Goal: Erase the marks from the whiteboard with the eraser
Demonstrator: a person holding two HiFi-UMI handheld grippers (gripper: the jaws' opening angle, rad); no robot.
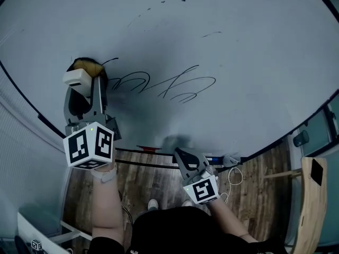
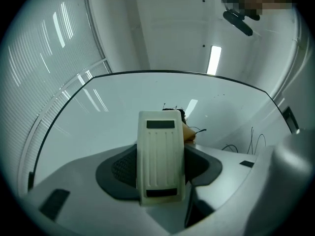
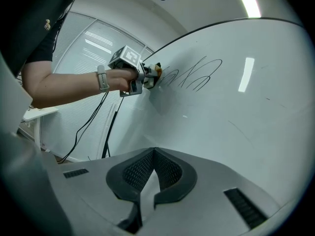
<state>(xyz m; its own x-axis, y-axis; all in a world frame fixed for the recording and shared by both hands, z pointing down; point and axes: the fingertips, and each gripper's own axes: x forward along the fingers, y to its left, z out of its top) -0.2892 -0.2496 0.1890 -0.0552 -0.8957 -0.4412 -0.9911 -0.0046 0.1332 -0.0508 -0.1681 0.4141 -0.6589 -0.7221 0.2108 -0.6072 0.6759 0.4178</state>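
Note:
A big whiteboard point(image 1: 238, 89) fills the head view, with black scribbled marks point(image 1: 175, 83) near its middle. My left gripper point(image 1: 85, 83) is shut on a cream eraser point(image 1: 78, 78), whose far end presses on the board at the left end of the marks. In the left gripper view the eraser point(image 2: 160, 154) stands upright between the jaws, with the board point(image 2: 98, 127) behind it. My right gripper point(image 1: 186, 160) hangs low, below the board, shut with nothing in it point(image 3: 153, 173). The right gripper view shows the marks point(image 3: 194, 75) and the left gripper point(image 3: 140, 77) at their left end.
A tray along the board's lower edge holds a red marker point(image 1: 149, 148). Below is a wooden floor point(image 1: 159, 179) with a white cable point(image 1: 233, 176). A wooden stand point(image 1: 312, 194) is at the right. Black cables point(image 3: 106, 127) hang by the board's left side.

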